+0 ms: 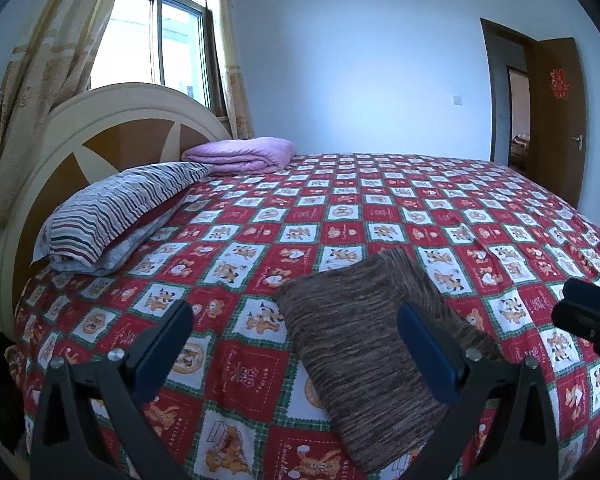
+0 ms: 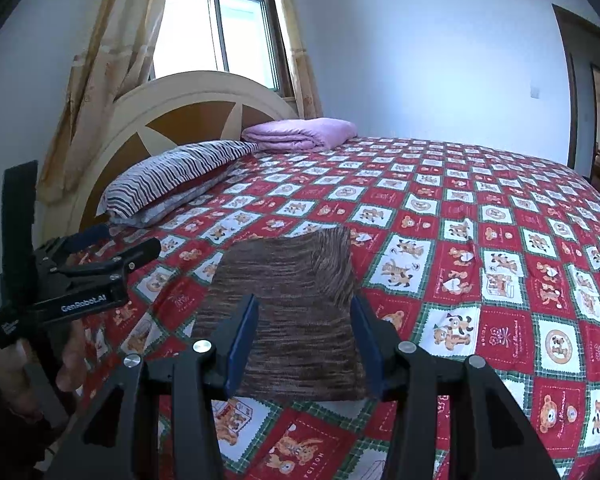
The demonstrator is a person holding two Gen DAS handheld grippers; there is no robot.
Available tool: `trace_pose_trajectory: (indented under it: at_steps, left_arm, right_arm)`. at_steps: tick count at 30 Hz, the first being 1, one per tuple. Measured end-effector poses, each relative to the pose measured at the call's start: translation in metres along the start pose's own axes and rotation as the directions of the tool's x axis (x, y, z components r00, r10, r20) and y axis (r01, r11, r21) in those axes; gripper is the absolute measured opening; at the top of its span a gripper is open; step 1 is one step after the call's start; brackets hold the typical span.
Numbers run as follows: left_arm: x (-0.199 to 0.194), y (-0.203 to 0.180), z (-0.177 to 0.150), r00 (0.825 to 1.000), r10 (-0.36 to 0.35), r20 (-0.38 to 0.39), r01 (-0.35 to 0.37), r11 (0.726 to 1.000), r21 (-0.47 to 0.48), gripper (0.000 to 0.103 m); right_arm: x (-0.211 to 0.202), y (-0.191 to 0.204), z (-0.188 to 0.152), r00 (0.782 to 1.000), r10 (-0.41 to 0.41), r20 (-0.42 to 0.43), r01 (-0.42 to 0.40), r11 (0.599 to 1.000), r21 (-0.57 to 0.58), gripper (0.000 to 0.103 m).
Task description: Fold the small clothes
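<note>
Both grippers hang open and empty above the bed's red checked cartoon-print bedspread [image 1: 340,200]. Only the right wrist view shows the left gripper [image 2: 136,246] in a hand [image 2: 40,364]. One folded brown streaky knit garment [image 2: 296,304] lies flat, just under the right gripper [image 2: 304,340] and right of the wide-spread left one. Behind lie one striped pillow [image 1: 124,208] and one folded lilac blanket [image 1: 244,154].

The left tool [image 2: 100,248] carries the white brand "GenRobot.AI" on its black body. The bedsheet [image 2: 480,216] squares have "HOLIDAY" printed.
</note>
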State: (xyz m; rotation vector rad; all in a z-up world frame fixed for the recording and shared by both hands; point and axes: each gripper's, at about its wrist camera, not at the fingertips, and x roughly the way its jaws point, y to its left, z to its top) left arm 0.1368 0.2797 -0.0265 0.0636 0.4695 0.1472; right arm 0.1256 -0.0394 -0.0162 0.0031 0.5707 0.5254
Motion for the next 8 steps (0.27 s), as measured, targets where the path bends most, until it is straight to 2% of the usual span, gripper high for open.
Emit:
trace_pose_trajectory:
  at_steps: [8]
  left_arm:
    - [-0.0029, -0.0037, 0.0004, 1.0, 0.006, 0.027, -0.007, 1.0, 0.023, 0.103]
  right_arm:
    - [0.0015, -0.0035, -0.0033, 1.0, -0.002, -0.018, 0.002, 1.0, 0.012, 0.05]
